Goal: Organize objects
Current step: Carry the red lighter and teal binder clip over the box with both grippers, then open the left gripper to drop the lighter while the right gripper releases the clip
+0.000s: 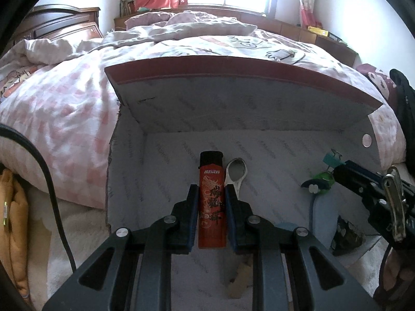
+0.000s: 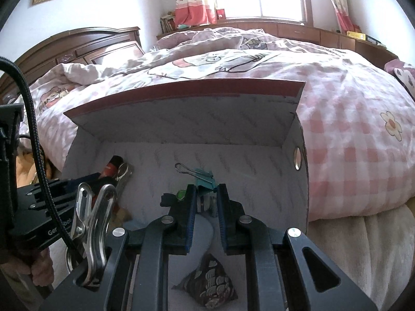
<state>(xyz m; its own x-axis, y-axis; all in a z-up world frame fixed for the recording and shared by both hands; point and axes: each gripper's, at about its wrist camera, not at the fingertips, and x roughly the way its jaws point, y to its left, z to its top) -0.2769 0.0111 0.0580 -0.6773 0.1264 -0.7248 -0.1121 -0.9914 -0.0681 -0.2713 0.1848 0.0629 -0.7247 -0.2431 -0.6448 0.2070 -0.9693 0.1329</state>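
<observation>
On the bed stands an open cardboard box [image 1: 259, 119], and inside it the left gripper [image 1: 210, 194] pinches an orange lighter [image 1: 210, 202] beside a spoon [image 1: 236, 172], while the right gripper [image 2: 206, 194] squeezes a teal binder clip [image 2: 205, 181].

lighter [image 1: 211, 202]: red, black-capped | lengthwise in box [image 1: 259, 119] | beside spoon [image 1: 236, 172]

Open box [image 1: 259, 119] w/ lighter [image 1: 211, 202], spoon [image 1: 236, 172], binder clip [image 2: 205, 178]

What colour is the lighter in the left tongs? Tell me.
Red-orange with a black cap, on the lighter; clearest in the left wrist view.
</observation>
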